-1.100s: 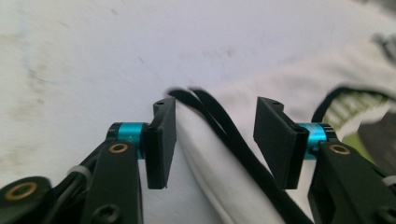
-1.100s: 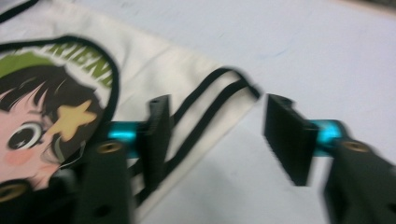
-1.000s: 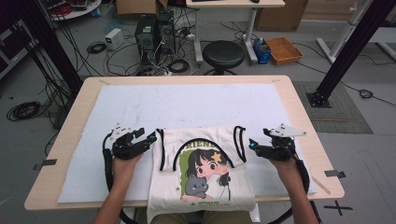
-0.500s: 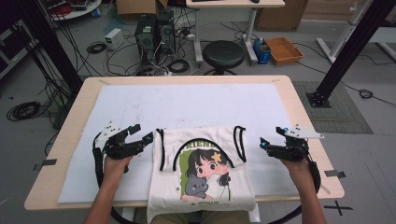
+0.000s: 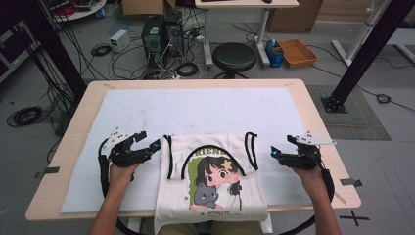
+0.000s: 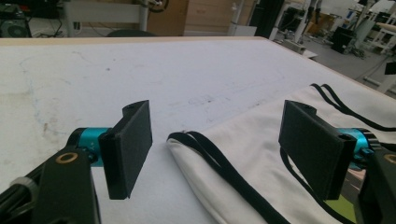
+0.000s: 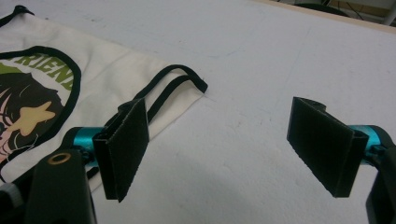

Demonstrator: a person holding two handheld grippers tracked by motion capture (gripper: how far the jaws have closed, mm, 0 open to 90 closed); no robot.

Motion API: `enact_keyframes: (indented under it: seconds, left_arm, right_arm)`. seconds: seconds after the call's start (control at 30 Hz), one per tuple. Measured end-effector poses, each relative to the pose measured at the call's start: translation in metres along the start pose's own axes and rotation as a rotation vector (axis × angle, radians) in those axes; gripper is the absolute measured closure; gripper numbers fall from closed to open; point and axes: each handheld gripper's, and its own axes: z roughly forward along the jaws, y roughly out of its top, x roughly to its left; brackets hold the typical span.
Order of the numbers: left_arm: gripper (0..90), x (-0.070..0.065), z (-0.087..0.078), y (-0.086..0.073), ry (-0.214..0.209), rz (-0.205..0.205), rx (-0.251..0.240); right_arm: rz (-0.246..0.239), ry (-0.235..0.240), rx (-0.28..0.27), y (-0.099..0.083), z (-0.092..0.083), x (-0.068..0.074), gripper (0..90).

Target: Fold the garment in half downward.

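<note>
Both grippers have been let off the top and now stand wide open with nothing held. Left gripper point(image 5: 152, 145): jaws have just been opening, and compared with a second ago it has been drawn outward, away from the left shoulder strap point(image 6: 210, 154); in the left gripper view the strap end lies flat on the mat between and ahead of the jaws, untouched by either pad. Right gripper point(image 5: 275, 152): jaws have also been opening, less markedly, and it has been pulled clear to the right; in the right gripper view the right shoulder strap point(image 7: 180, 81) lies just beside the left-hand jaw, with bare mat between the pads.

White sleeveless top point(image 5: 211, 183) with black trim and a cartoon print is laid flat, print up, on the white mat point(image 5: 205, 110) at the near middle of the wooden table point(image 5: 320, 122). Straps point away from the person and the hem hangs over the near edge. Its position is unchanged across the second.

Judgement: a spread or straighten step looks finished, with the garment released at both shoulders. A fold would be the likely next step, requiring a fresh grip at the straps or side edges. The overhanging hem could drag the top if it is pulled unevenly
</note>
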Motion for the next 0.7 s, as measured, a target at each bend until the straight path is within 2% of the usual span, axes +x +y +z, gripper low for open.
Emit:
enact_keyframes:
  seconds: [0.17,0.23,0.3,0.4,0.47,0.53,0.7]
  left_arm:
    - [28.2,0.003,0.000,0.000,0.016,0.007,0.016]
    - [28.2,0.002,0.001,0.002,0.021,0.006,0.020]
    - [28.1,0.002,0.002,0.006,0.024,0.022,0.030]
    - [29.5,0.001,0.008,0.014,0.000,0.028,0.037]
    - [31.9,-0.001,0.016,0.020,0.007,0.048,0.062]
    - [32.0,-0.001,0.029,0.026,0.022,0.064,0.109]
    - [33.7,0.001,0.070,0.031,0.082,0.078,0.223]
  right_arm:
    - [-0.002,0.011,0.024,0.001,0.008,0.003,20.8]
    - [0.011,0.018,0.027,0.004,0.011,0.005,20.7]
    - [0.022,0.028,0.023,0.009,0.014,0.007,20.8]
    - [0.033,0.040,0.020,0.019,0.020,0.010,20.8]
    - [0.040,0.048,0.031,0.026,0.029,0.012,21.4]
    - [0.034,0.043,0.063,0.034,0.041,0.013,26.2]
    - [0.027,0.027,0.163,0.058,0.083,0.019,33.2]
